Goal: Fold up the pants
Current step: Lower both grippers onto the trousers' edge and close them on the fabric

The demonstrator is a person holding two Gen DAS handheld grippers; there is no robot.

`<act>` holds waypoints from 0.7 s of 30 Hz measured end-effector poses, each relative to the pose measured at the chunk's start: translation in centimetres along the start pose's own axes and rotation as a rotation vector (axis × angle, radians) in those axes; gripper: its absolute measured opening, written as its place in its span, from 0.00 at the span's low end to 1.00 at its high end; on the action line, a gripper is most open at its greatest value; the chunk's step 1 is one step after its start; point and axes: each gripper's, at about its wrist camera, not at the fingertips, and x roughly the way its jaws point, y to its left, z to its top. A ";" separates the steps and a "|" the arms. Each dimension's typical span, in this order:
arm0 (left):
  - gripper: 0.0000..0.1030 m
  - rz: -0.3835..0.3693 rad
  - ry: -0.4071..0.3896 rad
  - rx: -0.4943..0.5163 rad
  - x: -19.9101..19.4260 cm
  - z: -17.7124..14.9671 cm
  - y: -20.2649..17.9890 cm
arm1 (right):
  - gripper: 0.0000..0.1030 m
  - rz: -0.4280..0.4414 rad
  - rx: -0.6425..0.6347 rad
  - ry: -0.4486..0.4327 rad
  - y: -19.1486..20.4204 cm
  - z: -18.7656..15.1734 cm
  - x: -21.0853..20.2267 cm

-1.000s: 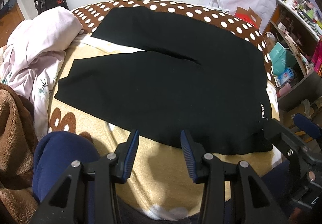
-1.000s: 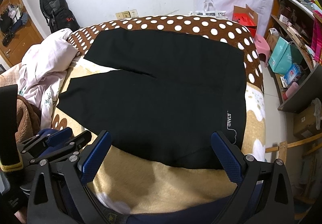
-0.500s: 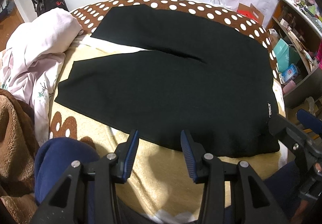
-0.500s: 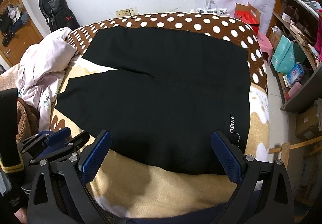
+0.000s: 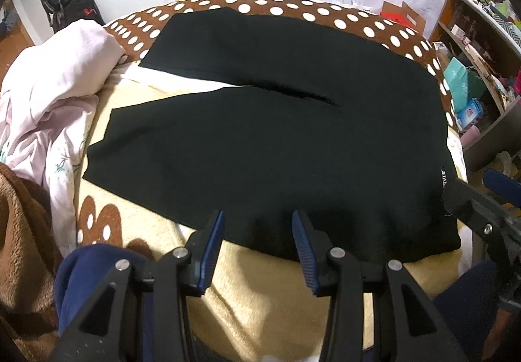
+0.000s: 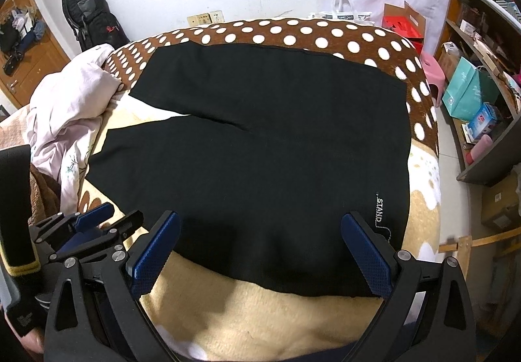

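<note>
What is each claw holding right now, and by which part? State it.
Nothing is held. The left claw and the right claw are both open, with only the near edge of the black pants showing between their fingers, ungripped.
</note>
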 end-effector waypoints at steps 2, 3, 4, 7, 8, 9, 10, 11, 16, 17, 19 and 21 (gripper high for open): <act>0.45 -0.012 0.000 -0.002 0.3 0.4 0.1 | 0.96 0.002 -0.002 -0.001 -0.1 0.4 0.3; 0.45 -0.013 -0.001 -0.006 0.5 0.7 0.2 | 0.96 0.004 -0.002 -0.002 -0.3 0.6 0.4; 0.45 -0.016 -0.001 -0.007 0.7 1.0 0.3 | 0.96 0.007 -0.002 -0.002 -0.3 0.7 0.5; 0.45 -0.017 0.001 -0.013 1.4 2.1 0.8 | 0.96 0.012 -0.002 -0.001 -0.7 1.4 0.9; 0.45 -0.017 0.000 -0.023 1.6 2.5 1.0 | 0.96 0.015 -0.001 -0.002 -0.9 1.7 1.1; 0.45 -0.015 0.000 -0.030 1.8 2.8 1.2 | 0.96 0.017 -0.002 -0.002 -1.0 2.0 1.3; 0.45 -0.017 0.000 -0.037 2.1 3.3 1.5 | 0.96 0.019 -0.005 -0.001 -1.1 2.4 1.6; 0.45 -0.018 -0.003 -0.040 2.3 3.7 1.7 | 0.96 0.021 -0.007 -0.001 -1.3 2.6 1.7; 0.45 -0.039 -0.007 -0.040 3.7 5.7 2.4 | 0.93 0.038 -0.025 0.007 -1.8 3.9 3.0; 0.45 -0.042 -0.007 -0.032 4.0 6.2 2.5 | 0.89 0.047 -0.027 0.012 -2.1 4.3 3.4; 0.45 -0.046 -0.008 -0.017 4.6 7.1 2.5 | 0.87 0.052 -0.031 0.022 -2.6 5.0 4.2; 0.45 -0.042 -0.016 0.000 5.2 8.0 2.4 | 0.87 0.048 -0.038 0.023 -3.0 5.6 4.8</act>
